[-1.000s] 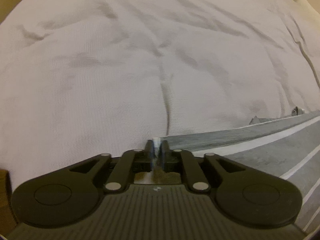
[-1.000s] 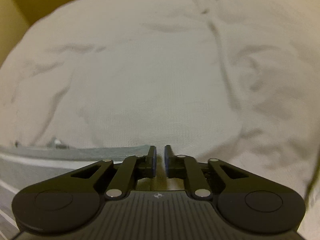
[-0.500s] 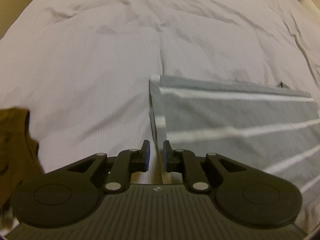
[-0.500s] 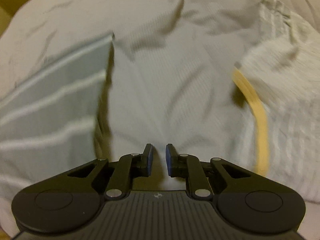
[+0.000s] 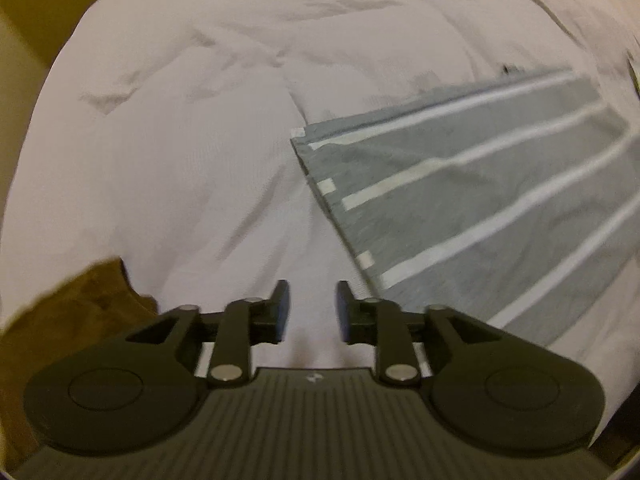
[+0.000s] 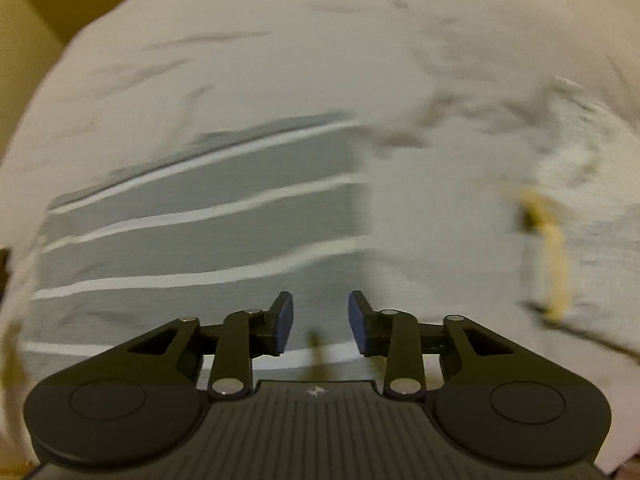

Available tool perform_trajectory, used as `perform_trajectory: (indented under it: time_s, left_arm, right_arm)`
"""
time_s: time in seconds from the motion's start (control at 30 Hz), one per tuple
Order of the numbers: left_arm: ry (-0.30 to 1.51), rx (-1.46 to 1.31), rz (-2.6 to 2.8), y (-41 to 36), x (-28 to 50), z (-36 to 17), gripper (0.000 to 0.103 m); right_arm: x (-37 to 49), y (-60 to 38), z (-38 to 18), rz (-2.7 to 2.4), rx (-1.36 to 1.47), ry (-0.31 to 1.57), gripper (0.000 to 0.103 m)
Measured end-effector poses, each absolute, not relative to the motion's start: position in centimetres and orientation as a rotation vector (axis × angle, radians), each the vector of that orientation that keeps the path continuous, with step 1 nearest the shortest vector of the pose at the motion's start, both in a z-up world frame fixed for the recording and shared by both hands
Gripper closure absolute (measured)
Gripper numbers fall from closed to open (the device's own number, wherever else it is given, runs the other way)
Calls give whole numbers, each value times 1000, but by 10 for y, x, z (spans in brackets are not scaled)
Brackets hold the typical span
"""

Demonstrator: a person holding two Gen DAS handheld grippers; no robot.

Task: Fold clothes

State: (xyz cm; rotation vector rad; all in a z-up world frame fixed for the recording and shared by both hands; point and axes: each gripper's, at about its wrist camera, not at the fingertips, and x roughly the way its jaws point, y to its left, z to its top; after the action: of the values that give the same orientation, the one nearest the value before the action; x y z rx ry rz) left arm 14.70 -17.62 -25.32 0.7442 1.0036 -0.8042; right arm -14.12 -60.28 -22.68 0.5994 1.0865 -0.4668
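A folded grey garment with white stripes [image 5: 472, 216] lies flat on the white bed sheet [image 5: 192, 152]. In the left wrist view it fills the right half, its left edge just right of my left gripper [image 5: 309, 300], which is open and holds nothing. The right wrist view shows the same striped garment [image 6: 208, 240] at left and centre, its right edge running down toward my right gripper [image 6: 320, 312]. That gripper is open and empty, hovering over the garment's near right part.
A brown garment [image 5: 68, 320] lies at the lower left of the left wrist view. A white textured garment with a yellow band [image 6: 556, 256] is bunched at the right in the right wrist view. A yellowish wall [image 6: 48, 4] stands beyond the bed's far left.
Both grippers have let go of the striped garment's edge, pulled back and opened wider. The garment now lies folded flat. Both views have swung sideways, with motion blur.
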Motion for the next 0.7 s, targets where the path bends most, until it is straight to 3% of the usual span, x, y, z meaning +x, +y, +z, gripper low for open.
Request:
perform_trajectory:
  time_s: [0.13, 0.2, 0.33, 0.4, 0.57, 0.7]
  left_arm:
    - [862, 929, -957, -162, 154, -264, 61]
    - [755, 1048, -1070, -156, 158, -275, 61]
    - [452, 1341, -1325, -144, 158, -300, 61]
    - [268, 1453, -1424, -139, 158, -310, 61]
    - [-71, 1576, -1591, -140, 161, -334, 60]
    - [-284, 1641, -1695, -144, 163, -361, 57]
  right_arm:
    - [-102, -521, -221, -385, 538, 1091, 60]
    - [-85, -474, -221, -377, 501, 1101, 60]
    - [-59, -384, -222, -386, 461, 1118, 48]
    - [-41, -342, -230, -358, 426, 1145, 46]
    - [6, -259, -235, -291, 218, 1150, 33]
    - [31, -222, -249, -270, 113, 1170, 33]
